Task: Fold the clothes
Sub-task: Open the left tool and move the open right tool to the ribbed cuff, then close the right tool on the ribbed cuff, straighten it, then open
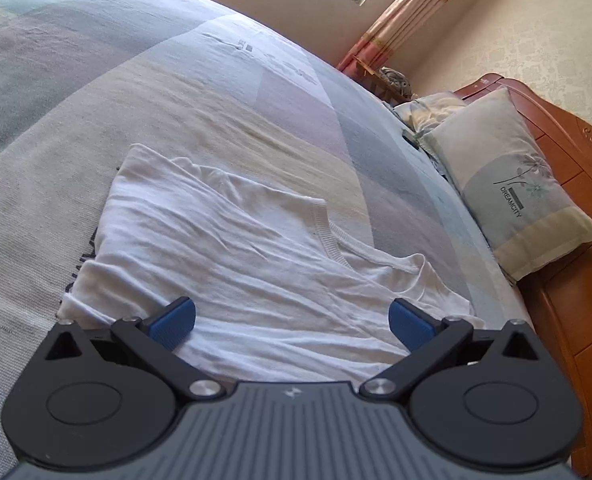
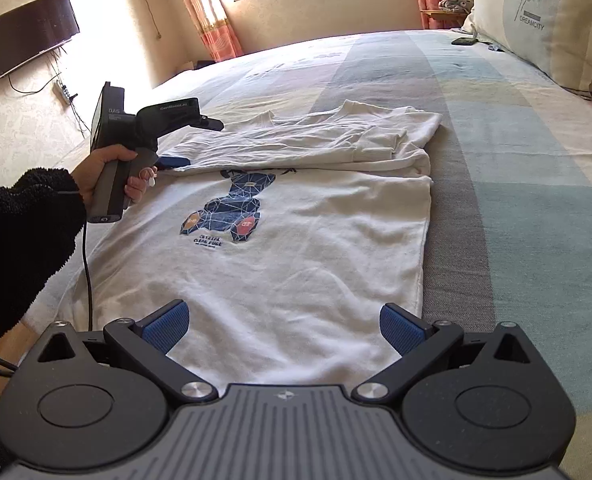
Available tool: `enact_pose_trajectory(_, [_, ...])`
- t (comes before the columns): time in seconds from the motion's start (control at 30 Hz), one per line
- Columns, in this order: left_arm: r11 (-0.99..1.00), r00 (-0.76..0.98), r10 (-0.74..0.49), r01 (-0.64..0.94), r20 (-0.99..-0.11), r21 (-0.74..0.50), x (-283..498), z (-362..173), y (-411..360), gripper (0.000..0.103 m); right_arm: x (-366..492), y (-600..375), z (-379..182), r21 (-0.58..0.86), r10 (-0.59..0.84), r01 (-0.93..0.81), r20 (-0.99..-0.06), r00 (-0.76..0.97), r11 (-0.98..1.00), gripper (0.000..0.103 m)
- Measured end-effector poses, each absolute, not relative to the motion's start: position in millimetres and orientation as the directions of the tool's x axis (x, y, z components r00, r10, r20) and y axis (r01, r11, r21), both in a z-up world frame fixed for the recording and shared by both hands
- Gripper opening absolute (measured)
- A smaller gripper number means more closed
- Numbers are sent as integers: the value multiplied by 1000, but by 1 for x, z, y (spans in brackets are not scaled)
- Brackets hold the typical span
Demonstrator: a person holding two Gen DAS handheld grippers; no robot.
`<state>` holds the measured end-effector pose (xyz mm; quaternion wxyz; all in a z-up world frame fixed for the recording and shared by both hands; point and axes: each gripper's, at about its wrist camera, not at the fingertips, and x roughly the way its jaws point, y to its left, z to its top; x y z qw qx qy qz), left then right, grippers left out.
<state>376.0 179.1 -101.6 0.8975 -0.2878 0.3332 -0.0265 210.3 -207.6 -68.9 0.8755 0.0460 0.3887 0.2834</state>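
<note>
A white shirt (image 2: 296,264) with a blue bear print (image 2: 236,208) lies flat on the bed. Its upper part (image 2: 315,140), with sleeves and collar, is folded down over the chest. My right gripper (image 2: 284,326) hovers open just above the shirt's near hem, with nothing between its blue pads. In the right wrist view a person's hand (image 2: 96,176) holds my left gripper (image 2: 192,143) at the left end of the fold. From the left wrist, that gripper (image 1: 292,322) is open above the wrinkled white cloth (image 1: 236,248), with the ribbed collar (image 1: 327,236) ahead.
A striped bedspread (image 2: 515,160) covers the bed. A pillow (image 2: 543,24) leans on the wooden headboard (image 1: 575,240) at the right, with a dark phone (image 2: 463,41) beside it. A TV (image 2: 28,32) hangs on the left wall. A black cable (image 2: 87,264) trails off the left gripper's handle.
</note>
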Motion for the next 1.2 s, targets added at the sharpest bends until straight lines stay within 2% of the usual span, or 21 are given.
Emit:
enact_pose_trajectory(0.17, [884,799,-283,2,-531,-468,358,-88,166,102,265,-200,-51,377,621,-502,-577,531,779,103])
enact_pose_trajectory(0.27, [924,786,-267,44,-557,-381,357,-95,159,102,313,-190,-47,407,655,-517,-530,538,753,103])
enact_pose_trajectory(0.33, [930,765,-253,23,-593,-368,361,-108,161,102,345,-186,-48,424,667,-516,-509,544,744,102])
enact_pose_trajectory(0.4, [924,761,-269,30,-590,-382,360,-116,165,102,382,-183,-54,433,655,-491,-510,558,756,97])
enact_pose_trajectory(0.47, [922,767,-282,51,-576,-383,357,-119,167,102,411,-183,-66,435,621,-444,-545,563,784,85])
enact_pose_trajectory(0.5, [923,768,-287,60,-573,-381,356,-120,168,102,423,-184,-73,436,602,-415,-565,565,799,84])
enact_pose_trajectory(0.67, [914,771,-311,83,-555,-397,354,-122,172,102,457,-195,-113,440,513,-275,-644,567,855,64])
enact_pose_trajectory(0.8, [912,777,-317,91,-544,-400,352,-123,172,102,454,-198,-119,438,503,-269,-607,616,858,59])
enact_pose_trajectory(0.93, [922,779,-309,103,-546,-374,351,-123,169,102,453,-184,-119,401,467,-259,-609,641,879,56])
enact_pose_trajectory(1.0, [926,776,-302,101,-554,-364,351,-122,168,102,453,-177,-118,366,459,-283,-621,635,886,13])
enact_pose_trajectory(1.03, [928,774,-299,98,-558,-361,351,-119,167,102,454,-178,-119,378,462,-274,-624,630,884,6])
enact_pose_trajectory(1.2, [923,796,-322,144,-512,-356,355,-100,164,102,466,-188,-106,402,466,-262,-586,663,877,6])
